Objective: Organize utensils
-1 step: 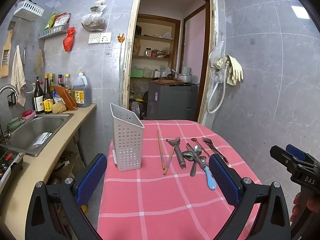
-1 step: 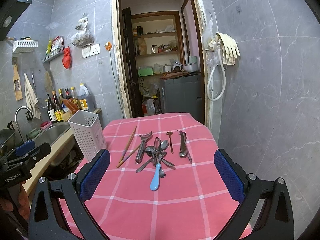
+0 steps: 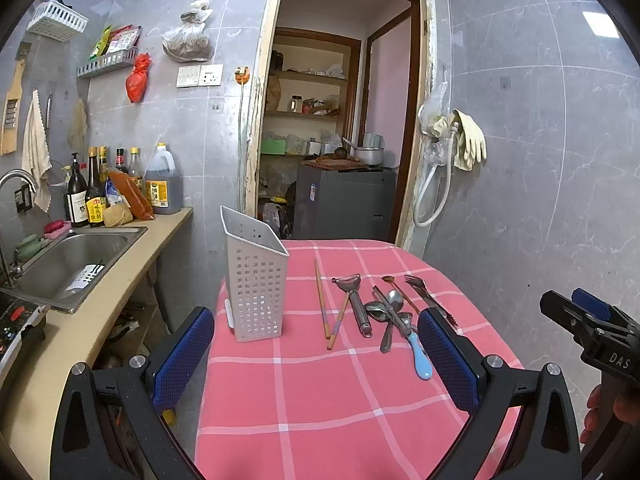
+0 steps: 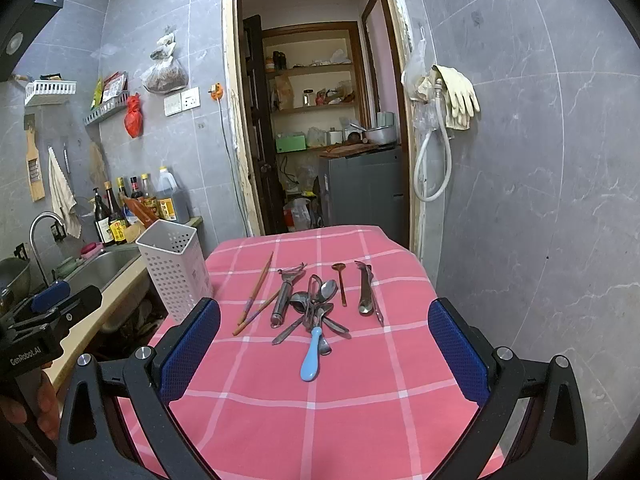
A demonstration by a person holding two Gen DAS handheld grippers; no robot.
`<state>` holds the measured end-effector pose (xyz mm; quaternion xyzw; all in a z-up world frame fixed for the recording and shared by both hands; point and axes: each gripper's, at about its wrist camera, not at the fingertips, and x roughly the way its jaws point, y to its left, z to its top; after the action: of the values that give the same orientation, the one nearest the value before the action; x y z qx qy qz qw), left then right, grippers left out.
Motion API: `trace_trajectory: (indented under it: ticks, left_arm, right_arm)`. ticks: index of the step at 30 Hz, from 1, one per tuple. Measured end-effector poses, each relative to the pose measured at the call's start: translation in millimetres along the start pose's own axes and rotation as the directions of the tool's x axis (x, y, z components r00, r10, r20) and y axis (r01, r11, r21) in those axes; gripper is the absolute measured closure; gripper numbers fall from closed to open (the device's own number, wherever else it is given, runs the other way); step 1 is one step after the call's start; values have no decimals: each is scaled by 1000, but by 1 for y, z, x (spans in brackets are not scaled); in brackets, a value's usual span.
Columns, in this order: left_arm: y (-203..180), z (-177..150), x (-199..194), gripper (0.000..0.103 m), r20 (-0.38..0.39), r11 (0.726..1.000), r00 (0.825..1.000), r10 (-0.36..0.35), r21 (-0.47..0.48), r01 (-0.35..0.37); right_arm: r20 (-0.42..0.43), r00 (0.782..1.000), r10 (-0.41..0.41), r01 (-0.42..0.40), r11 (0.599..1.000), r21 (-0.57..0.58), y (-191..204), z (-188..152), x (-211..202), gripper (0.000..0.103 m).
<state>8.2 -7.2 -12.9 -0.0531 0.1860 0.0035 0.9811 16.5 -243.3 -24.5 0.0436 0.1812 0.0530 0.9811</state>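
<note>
Bench [image 4: 320,420], pink check cloth: loose utensils [image 4: 316,312] heaped mid-surface; white holder [image 4: 176,268] upright at left edge, apparently empty. Left gripper [image 3: 316,354] and right gripper [image 4: 324,352]: both wide, holding nothing. Risk: overlapping spoons dragging neighbours; nudged holder toppling off.

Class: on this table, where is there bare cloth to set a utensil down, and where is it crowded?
Bare: the near tablecloth between the open grippers, and the far end by the doorway. Crowded: the middle, chopsticks to fork, with the white holder at its left edge.

table [image 4: 360,400]: pink checked cloth | white perforated holder [image 4: 176,268] upright, left | utensils [image 4: 316,304] centre
</note>
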Motion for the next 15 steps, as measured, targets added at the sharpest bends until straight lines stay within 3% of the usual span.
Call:
trace_trajectory:
  ticks: [15]
  left_arm:
    - [-1, 1, 1, 0, -4, 1000, 1000, -1, 1, 1]
  right_arm:
    - [-9, 1000, -2, 2, 1000, 0, 2, -5, 10, 1]
